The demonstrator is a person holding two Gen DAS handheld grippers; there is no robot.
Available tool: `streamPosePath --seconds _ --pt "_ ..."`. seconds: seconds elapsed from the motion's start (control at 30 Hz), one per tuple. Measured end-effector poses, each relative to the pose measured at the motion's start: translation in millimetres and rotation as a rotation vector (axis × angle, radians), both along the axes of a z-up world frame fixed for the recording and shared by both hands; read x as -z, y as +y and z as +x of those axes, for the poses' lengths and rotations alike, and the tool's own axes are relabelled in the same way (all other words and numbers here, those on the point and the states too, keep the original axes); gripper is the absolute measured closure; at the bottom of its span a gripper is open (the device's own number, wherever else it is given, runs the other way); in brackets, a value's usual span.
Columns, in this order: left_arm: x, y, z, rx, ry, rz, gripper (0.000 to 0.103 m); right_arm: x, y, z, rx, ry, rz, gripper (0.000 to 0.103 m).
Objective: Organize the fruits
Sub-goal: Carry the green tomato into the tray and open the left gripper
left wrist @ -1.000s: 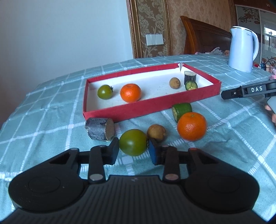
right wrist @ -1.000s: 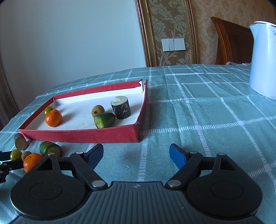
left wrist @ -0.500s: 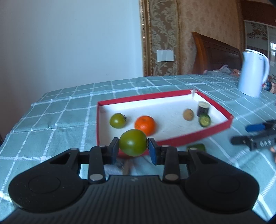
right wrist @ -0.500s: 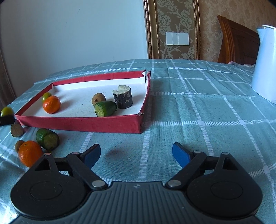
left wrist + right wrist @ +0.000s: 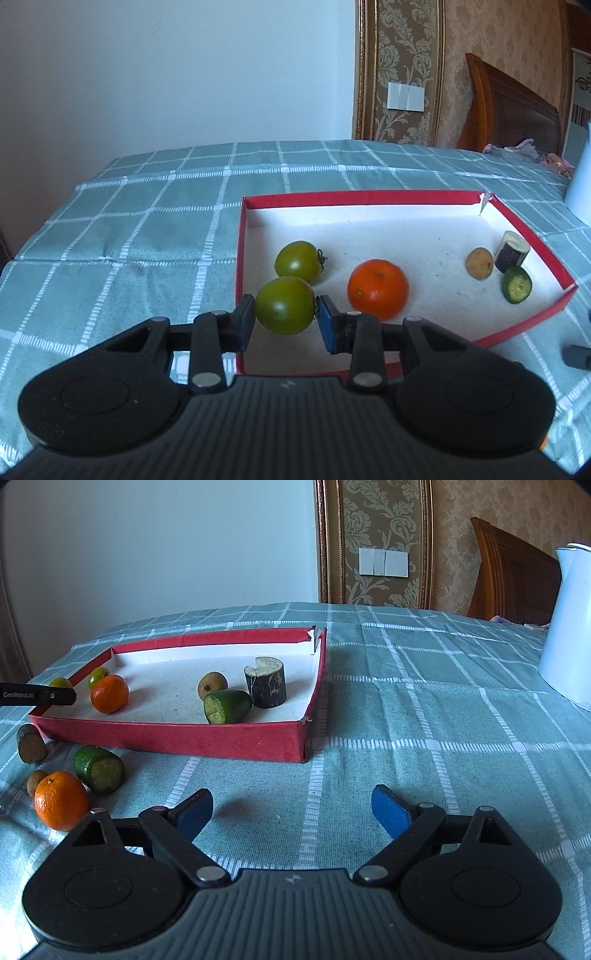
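My left gripper (image 5: 285, 318) is shut on a green tomato (image 5: 284, 309), held above the near left corner of the red tray (image 5: 362, 195). In the tray lie another green tomato (image 5: 297, 262), an orange (image 5: 377, 288), a small brown fruit (image 5: 479, 263), a dark stem piece (image 5: 511, 252) and a green cucumber piece (image 5: 517, 284). My right gripper (image 5: 291, 812) stands open and empty over bare cloth, right of the tray (image 5: 184, 734). On the cloth in front of the tray rest a second orange (image 5: 61, 799), a cucumber piece (image 5: 99, 769), a brown fruit (image 5: 36, 781) and a stem piece (image 5: 30, 737).
A white kettle (image 5: 569, 627) stands on the checked tablecloth (image 5: 443, 720) at the far right. A wooden chair back (image 5: 513, 576) rises behind the table. The left table edge drops off beyond the tray's left side.
My left gripper lifted the green tomato off the cloth and carried it forward over the tray's near left corner. The right gripper's jaws spread a little wider and stayed put.
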State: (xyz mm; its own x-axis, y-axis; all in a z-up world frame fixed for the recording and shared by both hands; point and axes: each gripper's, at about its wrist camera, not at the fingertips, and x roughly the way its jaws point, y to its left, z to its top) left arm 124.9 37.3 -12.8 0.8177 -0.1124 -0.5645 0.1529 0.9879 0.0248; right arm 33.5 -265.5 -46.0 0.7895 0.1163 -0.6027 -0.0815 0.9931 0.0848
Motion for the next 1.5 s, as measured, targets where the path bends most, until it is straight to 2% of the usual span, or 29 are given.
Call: streamPosePath --seconds 0.47,0.6,1.2,1.33,1.4,1.5 --pt "11 -13 10 0.005 -0.017 0.035 0.068 1 2 0 -0.001 0.003 -0.016 0.01" --pt "15 -21 7 0.001 -0.038 0.091 0.068 1 1 0 -0.002 0.003 -0.017 0.01" --pt "17 -27 6 -0.005 -0.033 0.094 0.068 0 1 0 -0.002 0.002 -0.011 0.01" --pt "16 -26 5 0.001 -0.028 0.079 0.059 0 1 0 -0.002 0.002 -0.014 0.009" --pt "15 -26 2 -0.002 -0.038 0.081 0.05 0 1 0 -0.001 0.003 -0.017 0.009" --pt "15 -25 1 0.002 -0.033 0.075 0.05 0 2 0 -0.002 0.004 -0.022 0.009"
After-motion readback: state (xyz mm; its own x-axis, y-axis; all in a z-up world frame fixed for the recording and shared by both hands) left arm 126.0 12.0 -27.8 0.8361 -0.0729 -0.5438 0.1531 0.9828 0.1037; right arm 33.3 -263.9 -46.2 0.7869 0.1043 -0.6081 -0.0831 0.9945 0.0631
